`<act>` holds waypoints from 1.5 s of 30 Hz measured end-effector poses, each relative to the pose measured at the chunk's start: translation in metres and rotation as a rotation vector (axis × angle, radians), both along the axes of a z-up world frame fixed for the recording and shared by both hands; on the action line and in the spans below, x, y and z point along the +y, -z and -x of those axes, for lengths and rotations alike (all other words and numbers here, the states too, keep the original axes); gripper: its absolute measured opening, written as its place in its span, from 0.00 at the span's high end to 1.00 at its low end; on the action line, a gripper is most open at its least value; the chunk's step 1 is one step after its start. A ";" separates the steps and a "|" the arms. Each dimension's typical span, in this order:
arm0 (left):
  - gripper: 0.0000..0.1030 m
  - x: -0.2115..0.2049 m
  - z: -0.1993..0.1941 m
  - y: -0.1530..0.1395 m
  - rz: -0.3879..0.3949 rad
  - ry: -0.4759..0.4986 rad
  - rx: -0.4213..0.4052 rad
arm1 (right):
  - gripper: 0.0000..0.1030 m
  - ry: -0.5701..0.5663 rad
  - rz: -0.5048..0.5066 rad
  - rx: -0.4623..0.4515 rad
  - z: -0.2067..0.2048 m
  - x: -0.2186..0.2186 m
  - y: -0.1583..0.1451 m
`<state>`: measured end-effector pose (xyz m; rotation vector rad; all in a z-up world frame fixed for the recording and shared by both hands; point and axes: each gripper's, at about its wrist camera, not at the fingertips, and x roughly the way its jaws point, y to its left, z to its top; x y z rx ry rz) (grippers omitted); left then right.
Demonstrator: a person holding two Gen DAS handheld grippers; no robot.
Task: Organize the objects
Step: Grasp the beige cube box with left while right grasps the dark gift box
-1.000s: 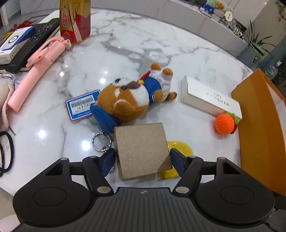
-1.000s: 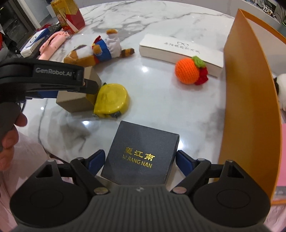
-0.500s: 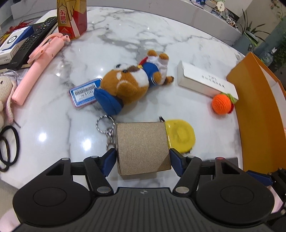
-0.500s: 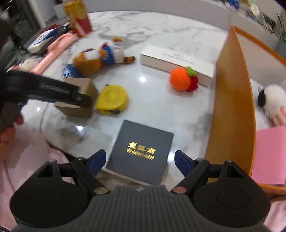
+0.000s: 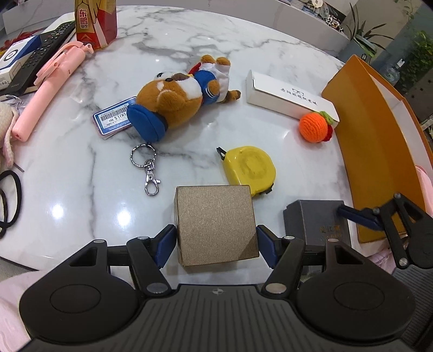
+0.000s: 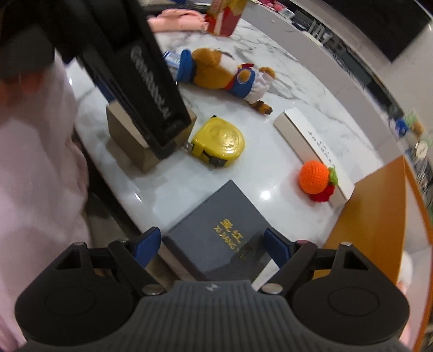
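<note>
A brown cardboard box stands near the marble table's front edge, and my left gripper is shut on it, a blue pad against each side. The same brown box shows in the right wrist view, half hidden behind the left gripper's black body. A dark box with gold letters lies at the table edge, partly over it. My right gripper stands open around it, turned at an angle to its sides. A yellow tape measure lies just behind both boxes.
An orange bin wall rises at the right. On the table lie a plush dog, a keyring, a price tag, a white long box, an orange knitted ball, a pink stick and a red carton.
The left pads closed onto the brown box and the view pulled back towards the table edge. The right gripper rolled about the dark box, which now lies skewed between its fingers.
</note>
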<state>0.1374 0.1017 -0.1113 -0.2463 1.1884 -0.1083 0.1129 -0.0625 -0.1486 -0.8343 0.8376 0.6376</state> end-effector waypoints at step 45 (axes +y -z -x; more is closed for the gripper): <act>0.28 -0.014 0.021 0.002 0.035 0.085 -0.023 | 0.22 -0.425 0.154 -0.005 0.015 -0.013 0.015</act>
